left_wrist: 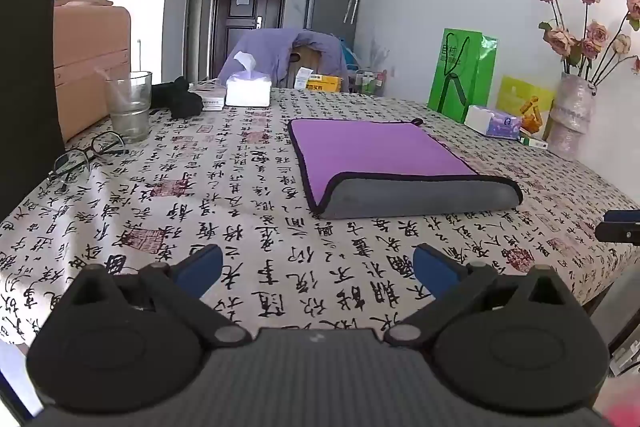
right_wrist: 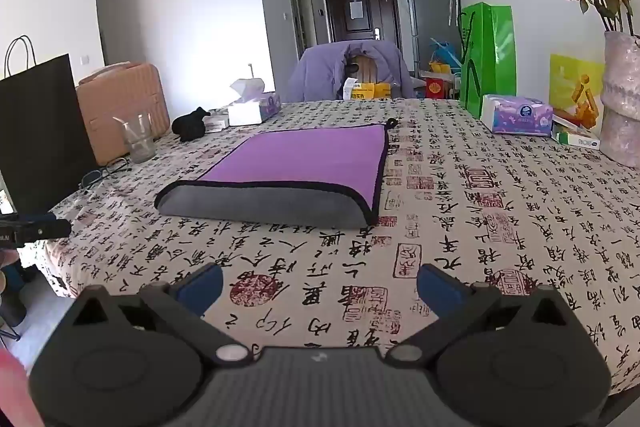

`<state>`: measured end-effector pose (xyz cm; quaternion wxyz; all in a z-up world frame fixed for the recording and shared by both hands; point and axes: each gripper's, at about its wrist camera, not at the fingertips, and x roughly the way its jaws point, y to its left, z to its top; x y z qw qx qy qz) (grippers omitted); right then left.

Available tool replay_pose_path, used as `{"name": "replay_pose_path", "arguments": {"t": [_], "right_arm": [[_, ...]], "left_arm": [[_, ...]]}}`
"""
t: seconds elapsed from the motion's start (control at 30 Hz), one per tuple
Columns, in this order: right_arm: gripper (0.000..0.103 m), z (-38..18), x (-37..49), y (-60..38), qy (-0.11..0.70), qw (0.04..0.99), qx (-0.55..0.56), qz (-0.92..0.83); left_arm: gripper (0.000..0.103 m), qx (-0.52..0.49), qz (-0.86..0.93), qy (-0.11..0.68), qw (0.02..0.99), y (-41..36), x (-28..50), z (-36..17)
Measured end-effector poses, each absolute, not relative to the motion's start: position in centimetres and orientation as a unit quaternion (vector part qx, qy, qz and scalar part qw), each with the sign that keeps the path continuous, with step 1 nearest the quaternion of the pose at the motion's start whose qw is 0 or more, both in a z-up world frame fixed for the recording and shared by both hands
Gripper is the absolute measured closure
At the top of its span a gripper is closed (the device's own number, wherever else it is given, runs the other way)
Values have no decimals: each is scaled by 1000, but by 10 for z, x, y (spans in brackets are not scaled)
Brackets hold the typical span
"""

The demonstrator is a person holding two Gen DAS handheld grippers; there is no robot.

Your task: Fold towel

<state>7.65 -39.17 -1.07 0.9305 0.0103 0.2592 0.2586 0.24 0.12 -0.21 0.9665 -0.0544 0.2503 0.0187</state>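
Note:
A purple towel (left_wrist: 372, 151) with a black border and a grey underside lies flat on the patterned tablecloth, its near edge rolled over so a grey band shows. It also shows in the right wrist view (right_wrist: 304, 159). My left gripper (left_wrist: 318, 269) is open and empty, above the cloth, short of the towel's near edge. My right gripper (right_wrist: 320, 287) is open and empty, also short of the towel and slightly right of it. Each gripper's tip shows at the edge of the other view, the right one (left_wrist: 618, 227) and the left one (right_wrist: 36, 229).
A glass (left_wrist: 130, 107), eyeglasses (left_wrist: 86, 157), a black object (left_wrist: 182, 99) and a tissue box (left_wrist: 248, 89) stand at the left back. A green bag (left_wrist: 460, 75), a tissue pack (left_wrist: 494, 121) and a flower vase (left_wrist: 570, 115) stand at the right. A black paper bag (right_wrist: 38, 131) stands at the table's left edge.

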Motion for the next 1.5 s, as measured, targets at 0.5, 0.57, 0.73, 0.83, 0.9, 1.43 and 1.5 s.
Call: {"name": "replay_pose_path", "arguments": {"t": [0.5, 0.57, 0.73, 0.83, 0.9, 1.43, 1.5], "right_arm": [[0, -7, 71, -389, 259, 929, 8, 263], [0, -9, 74, -390, 259, 929, 8, 265], [0, -10, 75, -390, 262, 928, 7, 265], [0, -11, 75, -390, 262, 928, 8, 265], [0, -11, 75, -389, 262, 928, 8, 265], [0, -11, 75, -389, 261, 928, 7, 265], [0, -11, 75, -389, 261, 928, 6, 265]], "left_arm": [[0, -49, 4, 246, 968, -6, 3, -3], [0, -49, 3, 245, 968, -6, 3, -3], [0, -50, 3, 245, 968, -5, 2, -3], [0, -49, 3, 245, 968, -6, 2, -4], [0, -49, 2, 245, 968, -6, 2, -4], [0, -44, -8, 242, 969, -12, 3, -2], [0, -43, -8, 243, 969, -13, 4, -2]]}}
